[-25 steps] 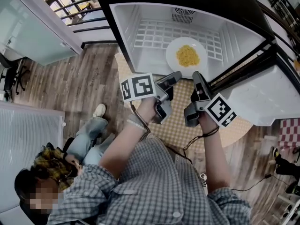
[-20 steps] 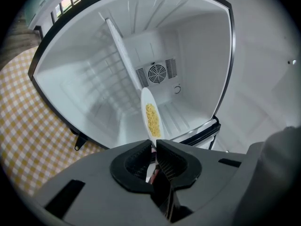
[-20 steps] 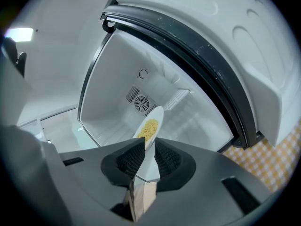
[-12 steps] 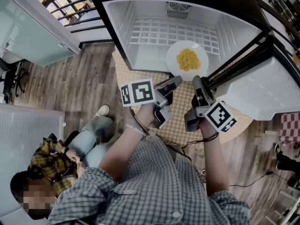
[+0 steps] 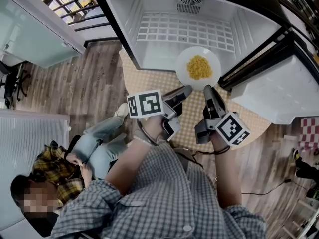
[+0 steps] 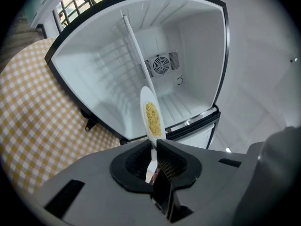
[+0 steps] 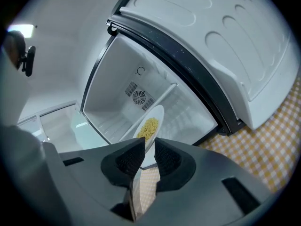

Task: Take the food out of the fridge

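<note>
Left gripper (image 5: 185, 90) clamped on near rim of white plate (image 5: 182, 68). Well left of it and lower: seated person (image 5: 65, 171) in yellow plaid, wood-plank floor (image 5: 75, 83) around. Under both grippers: round table, yellow-check cloth (image 5: 149, 81). Ahead: open fridge (image 5: 144, 49), white inside, wire shelf (image 5: 184, 31), fan grille (image 5: 188, 4) at back. Plate with yellow food (image 5: 199, 67) at fridge mouth, just ahead of jaws. Right gripper (image 5: 208, 88) pinching same rim alongside. Right of it: open fridge door (image 5: 269, 96).
</note>
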`<state>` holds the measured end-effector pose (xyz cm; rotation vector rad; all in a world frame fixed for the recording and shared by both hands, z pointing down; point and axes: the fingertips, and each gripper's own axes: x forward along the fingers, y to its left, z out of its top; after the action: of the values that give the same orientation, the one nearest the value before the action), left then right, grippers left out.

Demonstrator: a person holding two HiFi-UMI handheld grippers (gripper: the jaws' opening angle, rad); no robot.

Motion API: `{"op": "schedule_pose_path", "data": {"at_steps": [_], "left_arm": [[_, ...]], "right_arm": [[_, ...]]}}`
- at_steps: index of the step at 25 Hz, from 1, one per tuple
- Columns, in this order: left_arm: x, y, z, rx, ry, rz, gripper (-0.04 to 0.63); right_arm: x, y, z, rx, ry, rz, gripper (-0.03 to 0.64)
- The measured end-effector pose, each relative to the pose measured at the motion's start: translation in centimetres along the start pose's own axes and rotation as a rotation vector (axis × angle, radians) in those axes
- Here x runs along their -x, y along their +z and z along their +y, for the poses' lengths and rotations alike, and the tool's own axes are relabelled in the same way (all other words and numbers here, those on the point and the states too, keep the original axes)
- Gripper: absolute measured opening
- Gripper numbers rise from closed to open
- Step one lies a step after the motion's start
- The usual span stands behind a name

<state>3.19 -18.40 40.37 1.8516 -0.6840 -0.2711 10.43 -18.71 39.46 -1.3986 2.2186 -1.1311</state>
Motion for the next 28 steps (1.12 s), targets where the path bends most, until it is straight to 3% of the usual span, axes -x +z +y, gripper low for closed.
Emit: {"op": "schedule_pose_path", "data": {"at_steps": [12, 28], "left_arm": [[-0.2, -4.4, 2.2, 0.016, 0.026, 0.097, 0.043], [-1.4, -9.7, 7.3, 0.028, 0.135, 0.262, 0.044]], "right_arm": [[2.9, -2.8, -3.0, -0.015, -0.086, 0.028, 0.057], [5.0, -7.9, -9.0, -0.098, -0.259, 0.085, 0.057]]}}
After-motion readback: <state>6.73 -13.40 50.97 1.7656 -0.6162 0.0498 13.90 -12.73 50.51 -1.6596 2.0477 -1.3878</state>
